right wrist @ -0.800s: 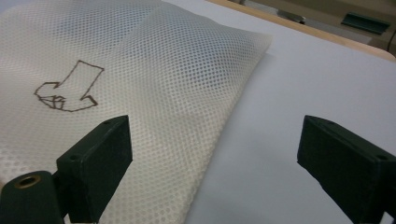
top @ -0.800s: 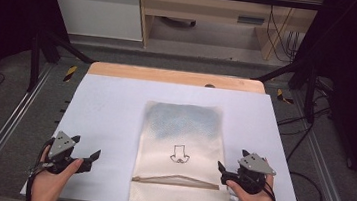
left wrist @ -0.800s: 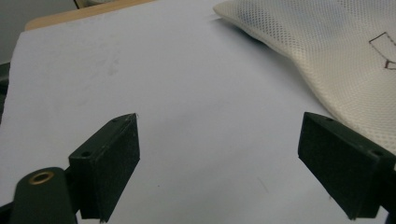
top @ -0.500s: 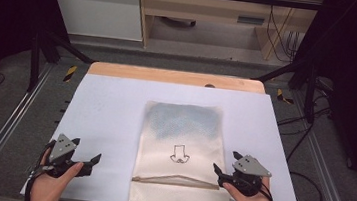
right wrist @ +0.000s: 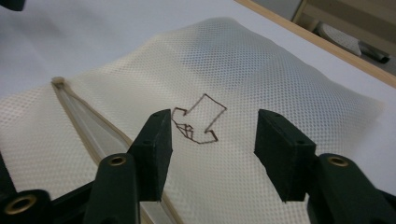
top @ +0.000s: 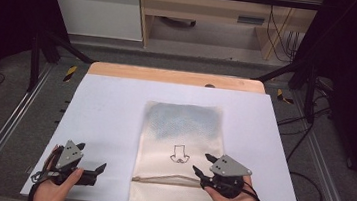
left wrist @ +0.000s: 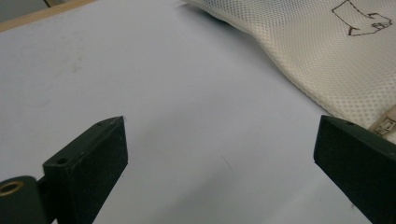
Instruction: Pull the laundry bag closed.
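Observation:
A cream mesh bag (top: pixel 183 131) lies flat in the middle of the white table, with a drawn arrow (top: pixel 178 153) on it and a zipper (top: pixel 168 181) across its near end. My right gripper (top: pixel 201 163) hovers over the bag's near right corner, open, with nothing between its fingers. In the right gripper view the right gripper (right wrist: pixel 212 135) frames the arrow (right wrist: pixel 198 119), and the zipper (right wrist: pixel 88 121) runs off to the left across the bag (right wrist: pixel 261 70). My left gripper (top: pixel 94 155) is wide open over bare table, left of the bag. In the left gripper view the left gripper (left wrist: pixel 219 140) has the bag's edge (left wrist: pixel 317 60) off to its right.
The white table sheet (top: pixel 109 113) has a wooden edge (top: pixel 176 76) along its far side. Metal rails (top: pixel 1 137) run along both sides of the table. A cabinet (top: pixel 96 6) and shelving with cables stand beyond it.
My right gripper has slid left onto the bag's near right corner. The left gripper has barely shifted.

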Available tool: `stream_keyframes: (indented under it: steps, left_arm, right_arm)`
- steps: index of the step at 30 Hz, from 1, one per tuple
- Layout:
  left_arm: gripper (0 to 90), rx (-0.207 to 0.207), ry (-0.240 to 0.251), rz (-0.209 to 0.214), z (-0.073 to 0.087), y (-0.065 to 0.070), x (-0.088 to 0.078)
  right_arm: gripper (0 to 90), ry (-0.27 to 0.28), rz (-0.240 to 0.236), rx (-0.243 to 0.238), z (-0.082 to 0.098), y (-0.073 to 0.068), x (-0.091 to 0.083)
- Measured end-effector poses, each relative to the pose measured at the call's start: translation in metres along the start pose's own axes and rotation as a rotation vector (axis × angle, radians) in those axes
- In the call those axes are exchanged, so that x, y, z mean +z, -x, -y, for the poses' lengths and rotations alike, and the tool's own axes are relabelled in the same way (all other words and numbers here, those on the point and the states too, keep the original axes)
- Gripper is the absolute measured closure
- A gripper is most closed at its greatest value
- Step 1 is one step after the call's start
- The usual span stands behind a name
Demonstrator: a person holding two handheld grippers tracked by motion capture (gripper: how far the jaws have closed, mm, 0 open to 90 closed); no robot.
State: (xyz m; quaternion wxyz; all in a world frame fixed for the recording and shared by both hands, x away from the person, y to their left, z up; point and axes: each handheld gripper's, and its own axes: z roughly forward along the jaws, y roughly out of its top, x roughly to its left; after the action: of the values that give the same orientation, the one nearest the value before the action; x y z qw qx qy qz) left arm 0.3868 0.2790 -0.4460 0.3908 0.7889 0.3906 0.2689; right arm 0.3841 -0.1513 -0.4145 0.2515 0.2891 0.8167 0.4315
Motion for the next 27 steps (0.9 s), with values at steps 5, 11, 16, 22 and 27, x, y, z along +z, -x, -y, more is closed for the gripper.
stream_keyframes:
  steps: [5,11,16,22,27]
  left_arm:
    - [3.7,0.000,0.022,-0.018,-0.002,-0.001,0.000]
    - [3.7,-0.037,0.024,-0.037,-0.001,-0.008,-0.001]
    - [3.5,-0.059,0.022,-0.035,0.000,-0.007,0.000]
    - [3.6,-0.053,0.017,-0.034,-0.001,-0.007,0.001]
    - [3.7,-0.049,0.009,-0.034,-0.001,-0.006,0.001]
  right_arm:
    - [51.7,-0.016,-0.059,-0.058,-0.016,-0.017,0.010]
    - [52.5,-0.034,-0.128,-0.134,-0.036,-0.034,0.024]
    - [51.8,-0.071,-0.184,-0.154,-0.049,-0.043,0.036]
    - [59.2,-0.090,-0.241,-0.199,-0.059,-0.056,0.048]
    - [66.6,-0.121,-0.277,-0.240,-0.061,-0.064,0.057]
